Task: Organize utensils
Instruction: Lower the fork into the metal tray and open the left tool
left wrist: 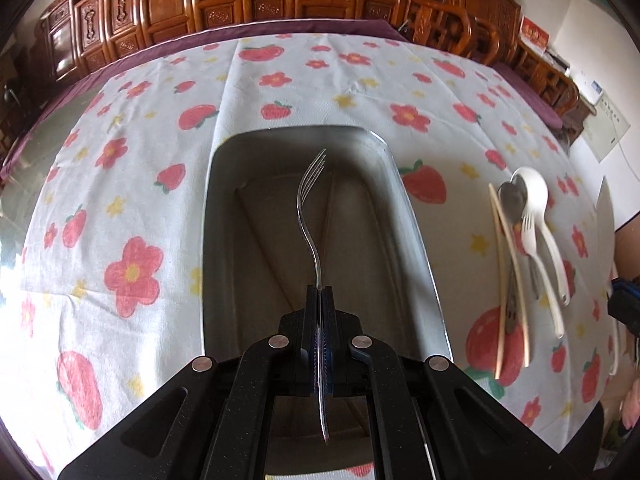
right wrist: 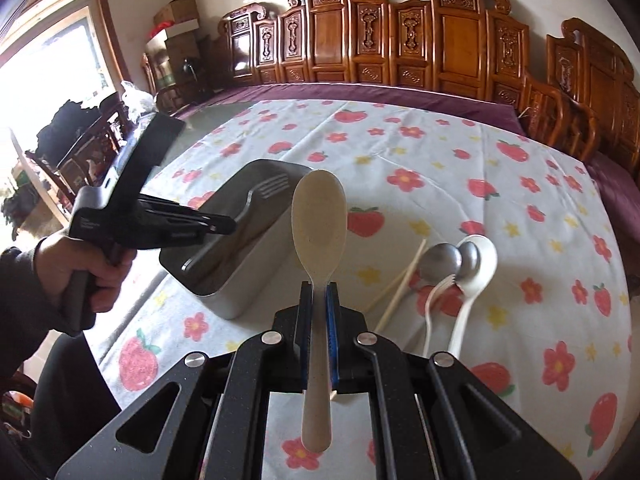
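My left gripper (left wrist: 319, 289) is shut on a metal fork (left wrist: 309, 200) and holds it tines forward over the open steel box (left wrist: 412, 216). In the right wrist view the left gripper (right wrist: 224, 226) hangs over that box (right wrist: 236, 300). My right gripper (right wrist: 319, 286) is shut on a beige spoon (right wrist: 318, 212), held above the cloth just right of the box. On the cloth lie chopsticks (left wrist: 505, 264), a metal spoon (right wrist: 440, 260), a white spoon (right wrist: 478, 268) and a white plastic fork (right wrist: 434, 300).
The table has a white cloth with strawberries and flowers (left wrist: 132, 184) over a purple cover. Carved wooden chairs (right wrist: 440, 36) line the far edge. The person's left hand and dark sleeve (right wrist: 60, 272) are at the left.
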